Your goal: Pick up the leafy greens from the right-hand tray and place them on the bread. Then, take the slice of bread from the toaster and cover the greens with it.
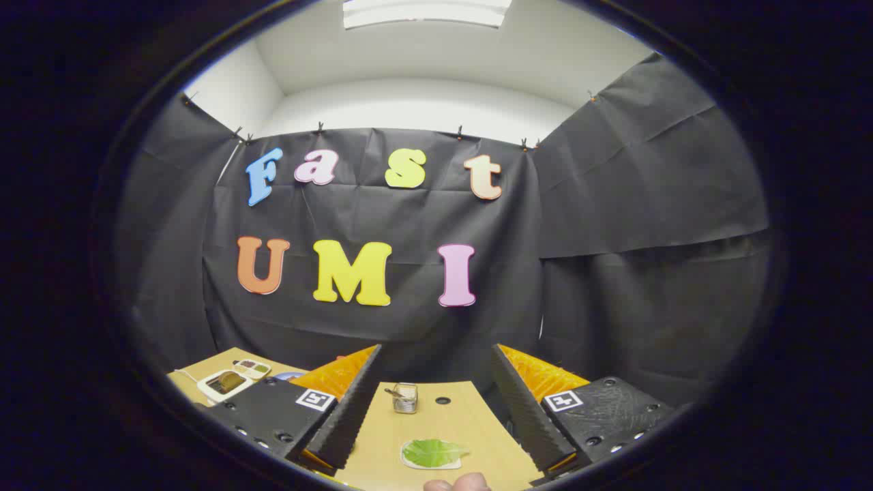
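The leafy greens point(433, 453) lay flat on the wooden table point(470, 416), long axis running side to side, tip toward the right finger. The gripper point(436, 416) had its fingers wide apart, holding nothing, greens between them. A small metal holder point(404, 397) sat beyond, toaster point(224, 384) off left, black cloth walls around.
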`<state>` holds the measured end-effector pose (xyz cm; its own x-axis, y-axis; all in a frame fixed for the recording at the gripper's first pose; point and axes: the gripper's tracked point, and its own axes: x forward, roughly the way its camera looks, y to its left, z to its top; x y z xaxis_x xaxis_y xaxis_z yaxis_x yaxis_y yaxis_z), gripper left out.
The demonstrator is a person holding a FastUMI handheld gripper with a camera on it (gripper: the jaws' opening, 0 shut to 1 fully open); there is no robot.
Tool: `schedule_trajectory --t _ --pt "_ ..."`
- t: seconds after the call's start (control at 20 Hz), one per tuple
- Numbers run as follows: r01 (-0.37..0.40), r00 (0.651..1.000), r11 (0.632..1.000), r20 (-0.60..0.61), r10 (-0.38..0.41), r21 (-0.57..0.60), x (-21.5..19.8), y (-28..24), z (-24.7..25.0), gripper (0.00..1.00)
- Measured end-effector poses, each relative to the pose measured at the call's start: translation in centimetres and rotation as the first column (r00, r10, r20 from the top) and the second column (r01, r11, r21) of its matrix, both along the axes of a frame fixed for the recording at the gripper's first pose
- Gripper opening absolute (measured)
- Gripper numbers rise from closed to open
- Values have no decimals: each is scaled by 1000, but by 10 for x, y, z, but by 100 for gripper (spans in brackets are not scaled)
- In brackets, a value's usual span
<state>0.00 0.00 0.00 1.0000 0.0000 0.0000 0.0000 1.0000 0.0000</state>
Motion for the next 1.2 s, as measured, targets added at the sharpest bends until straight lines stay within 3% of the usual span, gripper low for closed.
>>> schedule_trajectory --t 1.2 --pt "37 999 999 -24 -37 -8 -1 -10 -18 95"
